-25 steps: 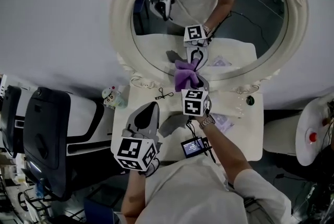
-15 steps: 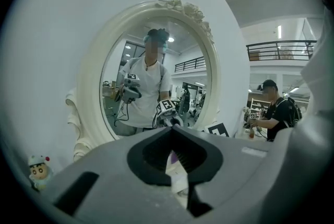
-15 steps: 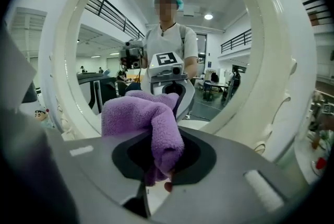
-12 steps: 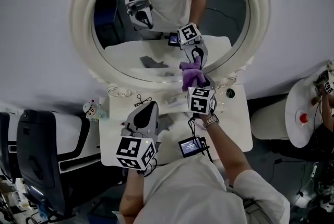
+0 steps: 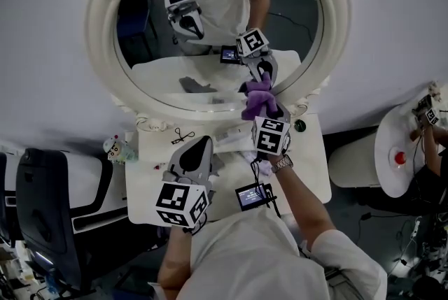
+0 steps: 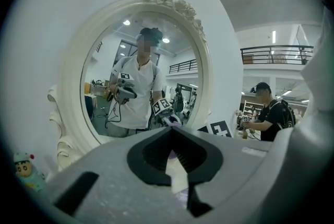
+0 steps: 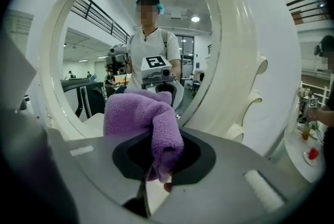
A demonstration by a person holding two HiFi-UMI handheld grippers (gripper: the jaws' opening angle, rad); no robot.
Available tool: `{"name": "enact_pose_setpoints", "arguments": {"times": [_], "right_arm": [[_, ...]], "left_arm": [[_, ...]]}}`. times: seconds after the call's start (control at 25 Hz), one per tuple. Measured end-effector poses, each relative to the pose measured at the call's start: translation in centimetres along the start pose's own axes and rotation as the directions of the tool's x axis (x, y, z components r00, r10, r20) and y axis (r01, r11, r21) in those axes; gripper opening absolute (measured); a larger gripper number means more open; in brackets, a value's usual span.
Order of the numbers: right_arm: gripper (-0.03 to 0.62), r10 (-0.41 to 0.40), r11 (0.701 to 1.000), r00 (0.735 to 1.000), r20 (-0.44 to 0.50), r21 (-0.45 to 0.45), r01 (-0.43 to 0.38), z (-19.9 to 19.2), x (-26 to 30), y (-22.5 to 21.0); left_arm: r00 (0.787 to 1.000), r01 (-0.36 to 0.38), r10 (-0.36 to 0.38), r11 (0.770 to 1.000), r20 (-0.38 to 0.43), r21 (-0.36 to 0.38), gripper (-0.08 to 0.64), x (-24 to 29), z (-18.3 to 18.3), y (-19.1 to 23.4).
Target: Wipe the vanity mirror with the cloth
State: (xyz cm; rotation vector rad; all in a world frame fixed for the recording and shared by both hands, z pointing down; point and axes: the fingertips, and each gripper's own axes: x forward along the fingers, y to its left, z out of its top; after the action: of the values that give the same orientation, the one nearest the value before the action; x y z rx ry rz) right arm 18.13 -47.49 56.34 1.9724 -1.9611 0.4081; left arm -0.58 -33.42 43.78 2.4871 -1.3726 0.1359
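Observation:
The oval vanity mirror [image 5: 210, 19] in its white carved frame stands at the back of the table. My right gripper [image 5: 266, 112] is shut on a bunched purple cloth [image 5: 258, 98], which presses on the glass low and right of centre, near the frame. The right gripper view has the cloth [image 7: 143, 118] bulging from the right gripper [image 7: 156, 178], with the mirror frame [image 7: 245, 61] close ahead. My left gripper [image 5: 194, 150] hovers over the table in front of the mirror, shut with nothing in it. In the left gripper view the left gripper [image 6: 175, 163] points at the mirror [image 6: 141, 77].
The white vanity table [image 5: 308, 176] carries a small figurine [image 5: 115, 147] at its left corner, a metal eyelash curler [image 5: 183, 136] and a dark knob [image 5: 299, 126]. A black chair [image 5: 42, 201] stands to the left. At the right, a person stands by a small round table [image 5: 392, 159].
The right gripper has slid the purple cloth to the right along the lower glass, from left of centre to near the right frame. The left gripper has stayed put.

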Motion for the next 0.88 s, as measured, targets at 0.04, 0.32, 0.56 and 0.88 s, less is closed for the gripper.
{"name": "enact_pose_setpoints", "arguments": {"times": [0.04,0.32,0.56,0.88], "right_arm": [[0.06,0.02,1.0,1.0,-0.007,-0.006,-0.02,-0.2,-0.1,0.8],[0.06,0.196,0.976,0.98,-0.034,-0.087,-0.198,-2.2,0.0,10.8],[0.06,0.304,0.939,0.95,-0.075,-0.142,-0.312,-3.8,0.8,18.2],[0.059,0.274,0.952,0.957,-0.093,-0.118,-0.284,-5.8,3.0,19.3]], "left_arm": [[1.0,-0.008,0.008,1.0,0.0,-0.003,0.003,-0.2,-0.1,0.3],[0.995,-0.104,0.104,0.994,0.002,-0.025,0.003,-3.2,-0.8,2.7],[0.972,-0.236,0.235,0.971,-0.022,-0.049,0.003,-6.9,-2.0,6.2],[0.955,-0.292,0.289,0.955,-0.073,-0.042,0.003,-8.5,-3.5,7.8]]}}
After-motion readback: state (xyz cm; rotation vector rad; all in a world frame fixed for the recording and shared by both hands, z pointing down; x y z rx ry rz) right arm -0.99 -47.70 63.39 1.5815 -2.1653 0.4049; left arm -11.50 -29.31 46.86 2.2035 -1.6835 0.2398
